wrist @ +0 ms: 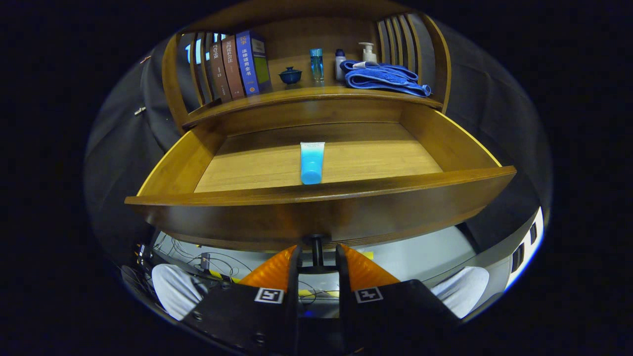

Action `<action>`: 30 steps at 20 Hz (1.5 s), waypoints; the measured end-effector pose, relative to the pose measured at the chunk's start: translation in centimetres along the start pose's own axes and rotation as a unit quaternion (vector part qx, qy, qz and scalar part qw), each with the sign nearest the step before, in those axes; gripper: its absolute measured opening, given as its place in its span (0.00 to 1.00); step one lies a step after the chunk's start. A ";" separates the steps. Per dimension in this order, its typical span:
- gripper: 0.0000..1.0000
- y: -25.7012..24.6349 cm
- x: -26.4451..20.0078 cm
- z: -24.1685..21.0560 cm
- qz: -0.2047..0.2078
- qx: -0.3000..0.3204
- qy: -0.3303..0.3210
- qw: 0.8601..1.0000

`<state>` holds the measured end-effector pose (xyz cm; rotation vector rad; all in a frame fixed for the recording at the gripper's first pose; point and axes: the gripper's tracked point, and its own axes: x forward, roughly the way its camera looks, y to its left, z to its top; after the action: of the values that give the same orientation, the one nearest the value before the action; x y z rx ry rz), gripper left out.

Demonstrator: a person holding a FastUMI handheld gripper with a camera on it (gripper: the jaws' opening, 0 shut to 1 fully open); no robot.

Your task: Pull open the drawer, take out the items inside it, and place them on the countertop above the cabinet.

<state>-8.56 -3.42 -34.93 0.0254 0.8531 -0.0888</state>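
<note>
The drawer [321, 198] stands pulled open, and 1 blue tube [312, 162] lies inside near its front wall. The jaws of the gripper [317, 254] pinch the small drawer knob [316, 242]. A further pull risks dragging the drawer out of the cabinet; the tube could roll.

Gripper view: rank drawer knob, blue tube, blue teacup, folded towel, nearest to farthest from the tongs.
1. Drawer knob: between the fingers of the tongs, which sit close around its stem; contact unclear.
2. Blue tube: lying in the open drawer, beyond its front panel.
3. Blue teacup and folded towel: both on the countertop, teacup mid-left, towel right; too close to rank.
</note>
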 end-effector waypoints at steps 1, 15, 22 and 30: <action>0.43 -0.2 0.1 -0.3 -0.004 0.001 0.008 1.000; 1.00 1.8 -5.9 12.2 0.015 0.040 -0.088 0.995; 1.00 3.1 2.9 17.0 0.007 0.024 -0.015 1.000; 1.00 1.9 11.6 13.8 -0.032 0.010 0.157 0.987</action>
<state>9.55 -3.07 -34.60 0.0318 1.1679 -0.1577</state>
